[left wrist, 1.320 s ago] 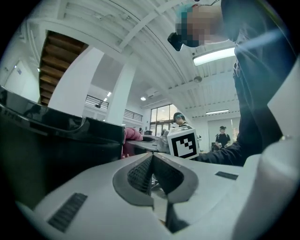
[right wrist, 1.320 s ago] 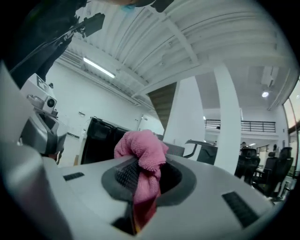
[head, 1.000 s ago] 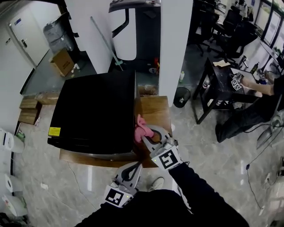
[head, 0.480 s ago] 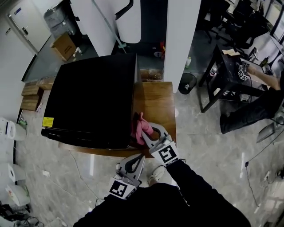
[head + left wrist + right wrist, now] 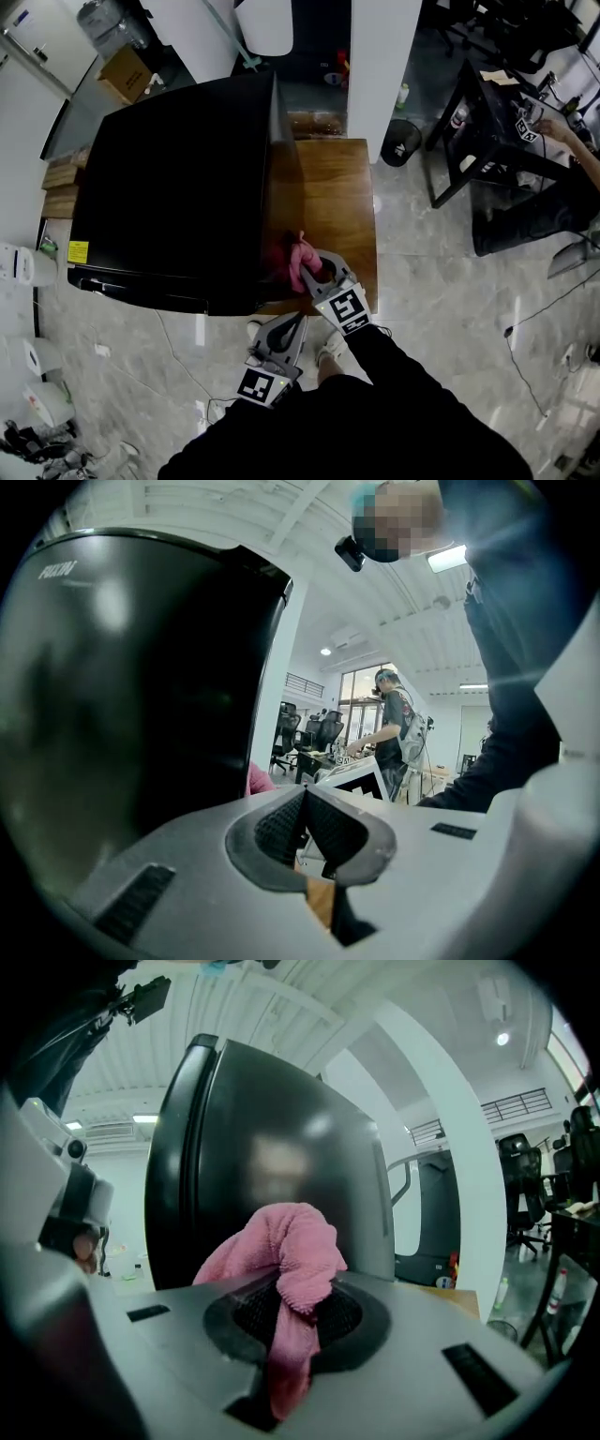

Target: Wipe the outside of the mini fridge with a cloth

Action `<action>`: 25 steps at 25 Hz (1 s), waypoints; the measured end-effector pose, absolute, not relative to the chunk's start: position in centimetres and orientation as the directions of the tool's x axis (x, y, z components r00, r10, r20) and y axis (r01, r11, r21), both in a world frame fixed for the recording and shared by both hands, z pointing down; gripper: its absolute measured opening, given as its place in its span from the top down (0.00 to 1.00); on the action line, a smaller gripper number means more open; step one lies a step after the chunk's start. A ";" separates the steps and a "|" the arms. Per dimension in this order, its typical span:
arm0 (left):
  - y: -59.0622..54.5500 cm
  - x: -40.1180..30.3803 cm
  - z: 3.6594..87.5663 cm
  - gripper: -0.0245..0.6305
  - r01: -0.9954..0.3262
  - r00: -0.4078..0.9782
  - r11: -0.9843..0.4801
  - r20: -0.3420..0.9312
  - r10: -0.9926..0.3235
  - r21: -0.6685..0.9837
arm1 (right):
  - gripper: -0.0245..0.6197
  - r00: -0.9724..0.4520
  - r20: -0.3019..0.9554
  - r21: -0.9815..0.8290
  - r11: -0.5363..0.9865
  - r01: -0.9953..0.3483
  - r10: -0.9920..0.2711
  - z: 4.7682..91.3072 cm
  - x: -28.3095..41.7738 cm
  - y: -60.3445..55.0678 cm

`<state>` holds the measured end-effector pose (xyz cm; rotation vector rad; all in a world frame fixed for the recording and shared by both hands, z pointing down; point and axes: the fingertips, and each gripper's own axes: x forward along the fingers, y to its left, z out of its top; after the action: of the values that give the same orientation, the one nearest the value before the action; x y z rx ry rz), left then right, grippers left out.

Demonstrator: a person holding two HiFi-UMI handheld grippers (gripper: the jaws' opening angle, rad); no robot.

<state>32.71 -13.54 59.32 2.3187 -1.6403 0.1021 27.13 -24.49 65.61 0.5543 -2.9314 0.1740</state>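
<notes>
Mini fridge (image 5: 178, 178) — black, standing on wooden desk (image 5: 339, 202). Pink cloth (image 5: 281, 1246) clamped in right gripper (image 5: 315, 274), at fridge's side. Left gripper (image 5: 294, 326) — jaws together, empty, by desk edge.

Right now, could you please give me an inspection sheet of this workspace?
Surface: wooden table, bare wood beside the fridge.
Job's things: black mini fridge on the table; pink cloth at its right side.
Clutter: nothing seen on the table.
Grippers: right gripper shut on the cloth; left gripper shut, empty.
Cables: thin cable across the floor.
Surroundings: cardboard box, bin, a person at a black desk.
</notes>
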 end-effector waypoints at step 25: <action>-13.3 34.0 57.9 0.96 -0.935 0.348 -0.312 0.261 -0.900 0.170 | 0.87 -0.809 0.346 -0.410 0.699 -0.586 -0.475 73.2 30.3 -27.6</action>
<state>34.02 -13.31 57.86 2.3250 -1.6353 0.1689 30.26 -27.57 73.19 0.8532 -2.6948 0.7598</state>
